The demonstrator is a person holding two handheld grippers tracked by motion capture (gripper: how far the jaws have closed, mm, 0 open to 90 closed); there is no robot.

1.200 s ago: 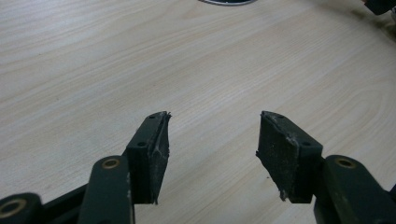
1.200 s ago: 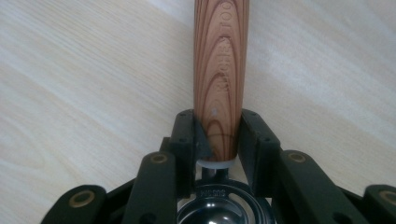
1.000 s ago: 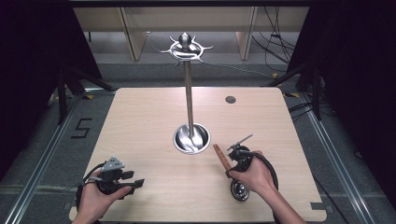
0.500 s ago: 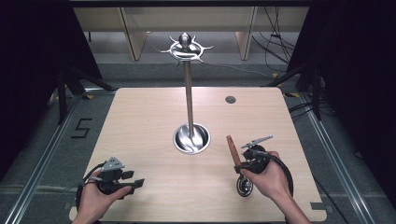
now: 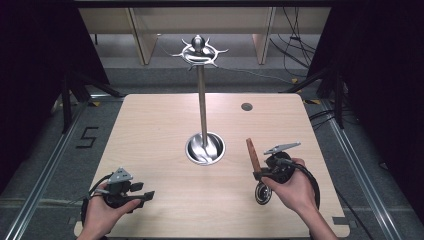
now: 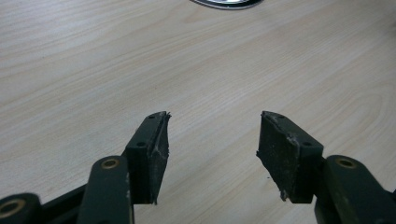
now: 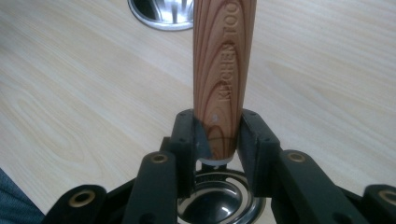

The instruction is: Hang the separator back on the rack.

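Observation:
A kitchen utensil with a wooden handle and a round metal head is at the table's front right. My right gripper is shut on the lower end of the handle. In the right gripper view the handle stands between the pads of my right gripper, and the shiny head hangs below them. A metal utensil stand has a round base, a thin pole and a ring of hooks on top. My left gripper rests at the front left, open and empty.
The light wooden table has a small dark round spot at the back right. Metal floor rails run along both sides. The stand's base lies ahead of the held handle in the right gripper view.
My right hand has moved right and risen slightly with the utensil. Its wooden handle now stands more upright. The left hand has stayed put.

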